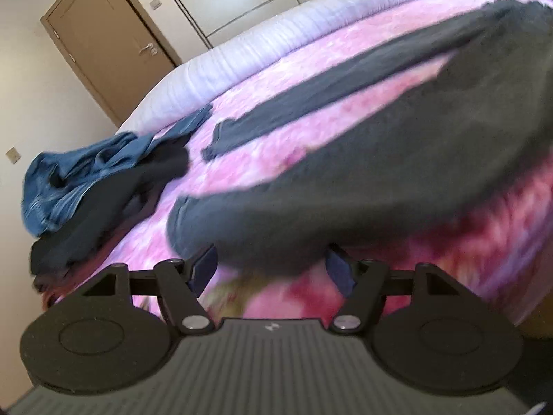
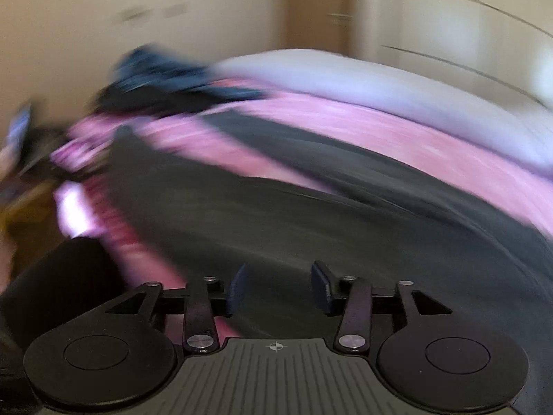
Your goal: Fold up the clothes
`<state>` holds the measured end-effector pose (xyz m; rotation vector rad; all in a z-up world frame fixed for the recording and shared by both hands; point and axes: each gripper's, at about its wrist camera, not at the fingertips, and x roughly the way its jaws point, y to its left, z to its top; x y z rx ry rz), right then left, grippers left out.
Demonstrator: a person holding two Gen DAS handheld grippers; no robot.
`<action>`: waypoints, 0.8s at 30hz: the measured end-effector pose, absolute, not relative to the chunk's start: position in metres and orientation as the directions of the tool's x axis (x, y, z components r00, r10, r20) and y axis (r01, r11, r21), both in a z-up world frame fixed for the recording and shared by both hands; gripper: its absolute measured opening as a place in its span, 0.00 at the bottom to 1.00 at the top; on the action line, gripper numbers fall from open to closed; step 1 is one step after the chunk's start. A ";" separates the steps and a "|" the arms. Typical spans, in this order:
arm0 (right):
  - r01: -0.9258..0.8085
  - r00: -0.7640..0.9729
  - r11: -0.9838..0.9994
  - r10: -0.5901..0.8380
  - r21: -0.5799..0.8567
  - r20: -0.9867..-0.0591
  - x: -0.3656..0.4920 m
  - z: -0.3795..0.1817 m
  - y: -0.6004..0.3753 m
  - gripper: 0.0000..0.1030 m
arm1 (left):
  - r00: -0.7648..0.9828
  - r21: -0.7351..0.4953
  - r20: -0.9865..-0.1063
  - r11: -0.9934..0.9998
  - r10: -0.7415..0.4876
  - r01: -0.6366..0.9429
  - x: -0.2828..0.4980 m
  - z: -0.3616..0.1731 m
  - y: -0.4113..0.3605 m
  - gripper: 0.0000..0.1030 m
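Right now my left claw stands with its jaws apart and nothing between them; the blue pads sit clear of any cloth. Just ahead of that claw, the dark grey long-sleeved garment lies spread on the bed, over a pink floral bedspread. Its hem edge comes closest to the claw's tips, though blur keeps me from saying whether it touches them. One sleeve stretches flat beyond the claw, reaching away and to the left, with a strip of pink showing between sleeve and body. Further off to the claw's left lies a heap of clothes: blue jeans crumpled on top of a black garment. Beyond the garment a pale lilac quilt runs along the far side of the bed, and past that stands a brown door.

My right claw is also parted and empty, hanging directly over the same grey garment, which fills the view ahead of it. That view is heavily smeared. I see no containers in either view.
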<state>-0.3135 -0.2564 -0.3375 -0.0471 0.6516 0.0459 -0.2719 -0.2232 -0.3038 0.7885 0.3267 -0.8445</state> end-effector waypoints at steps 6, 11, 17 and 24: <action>-0.403 0.752 0.858 0.114 -0.317 -0.650 -0.226 -0.366 -0.151 0.51 | 0.620 0.495 -0.519 0.384 -0.589 0.779 -0.262 -0.288 -0.243 0.65; -0.480 0.740 0.758 0.079 -0.442 -0.668 -0.186 -0.399 -0.116 0.50 | 0.626 0.467 -0.518 0.420 -0.583 0.778 -0.269 -0.295 -0.222 0.66; -0.368 0.770 0.903 0.162 -0.222 -0.617 -0.169 -0.362 -0.156 0.45 | 0.683 0.523 -0.447 0.451 -0.578 0.723 -0.302 -0.311 -0.216 0.78; -0.254 0.799 0.966 0.182 -0.046 -0.574 -0.163 -0.335 -0.200 0.45 | 0.791 0.612 -0.335 0.520 -0.511 0.595 -0.310 -0.322 -0.277 0.82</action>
